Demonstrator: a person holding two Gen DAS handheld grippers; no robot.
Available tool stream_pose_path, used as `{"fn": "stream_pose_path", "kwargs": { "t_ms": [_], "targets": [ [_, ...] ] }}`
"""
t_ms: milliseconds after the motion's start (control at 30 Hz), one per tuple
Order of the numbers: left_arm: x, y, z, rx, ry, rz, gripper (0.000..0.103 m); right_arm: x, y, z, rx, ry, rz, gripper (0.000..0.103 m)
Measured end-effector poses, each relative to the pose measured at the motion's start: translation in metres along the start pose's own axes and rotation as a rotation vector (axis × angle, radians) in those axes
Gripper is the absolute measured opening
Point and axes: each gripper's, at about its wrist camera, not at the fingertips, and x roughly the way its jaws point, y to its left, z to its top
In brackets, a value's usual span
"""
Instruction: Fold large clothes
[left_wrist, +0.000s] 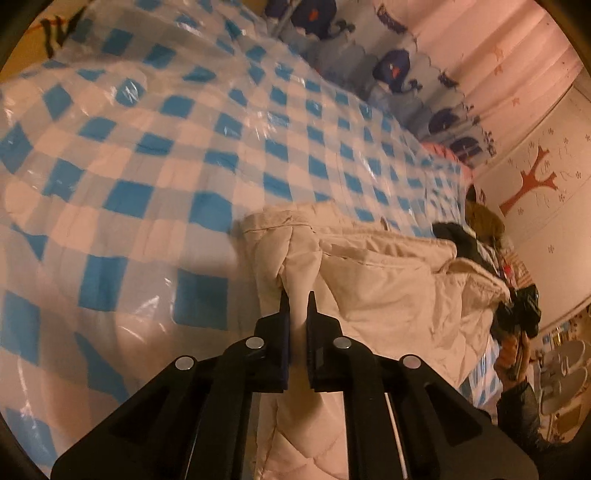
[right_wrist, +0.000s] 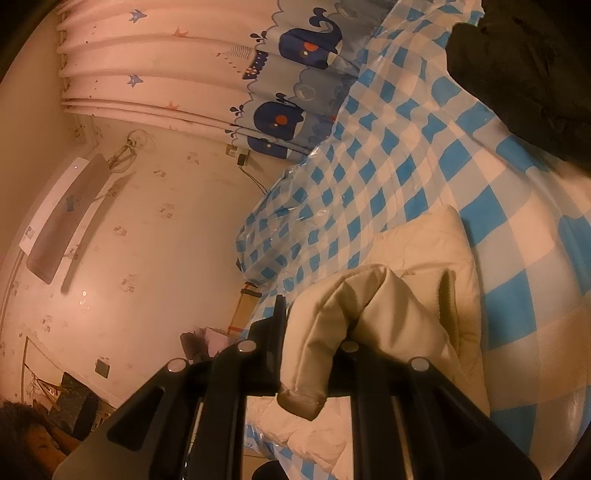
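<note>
So right now both grippers have a bite of the cream quilted coat (left_wrist: 369, 280), which is lying on the bed over a blue-and-white checked plastic sheet (left_wrist: 155, 155), toward the near edge. The left gripper (left_wrist: 297, 299) is pointing down at it with its jaws nearly together, pinching a narrow ridge of fabric. The right gripper (right_wrist: 314, 306) has its jaws closed tight on a fat fold of the coat (right_wrist: 332, 332) that bulges up and flops over one finger, so I can't see that side's pad at all. My worry is that puffy, slick-looking fabric: the left pinch looks thin, and if it only has the outer shell it could slide out as soon as the coat's weight comes on. The plastic sheet looks slippery and crinkly too, so dragging the coat could bunch it up or pull it along. Also, the coat sits close to the bed edge in the right wrist view, so a loose half could spill off the side. Room-wise there's plenty of open sheet beyond the coat toward the whale curtain (right_wrist: 295, 74), but a dark garment (right_wrist: 524, 74) sits at one corner and a pile of other clothes (left_wrist: 480, 236) is just past the coat's far end.
</note>
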Motion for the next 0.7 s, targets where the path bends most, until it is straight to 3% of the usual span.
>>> {"fn": "stream_pose_path", "kwargs": {
  "t_ms": [267,367,533,700],
  "targets": [
    [-0.084,-0.052,0.038,0.075,-0.264,-0.049,0.005,-0.021,0.078,0.022,-0.163,-0.099,0.137,0.015],
    [-0.091,-0.056,0.059,0.067,-0.316,-0.030,0.005,-0.015,0.088,0.047,-0.157,-0.135,0.116,0.015],
    [-0.032,-0.039,0.096,0.020,-0.273,0.043,0.005,0.028,0.046,0.088,-0.068,-0.152,-0.022,0.015],
    [0.068,0.005,0.111,-0.074,-0.167,0.141,0.005,0.090,-0.049,0.107,0.079,-0.127,-0.212,0.015]
  ]
}}
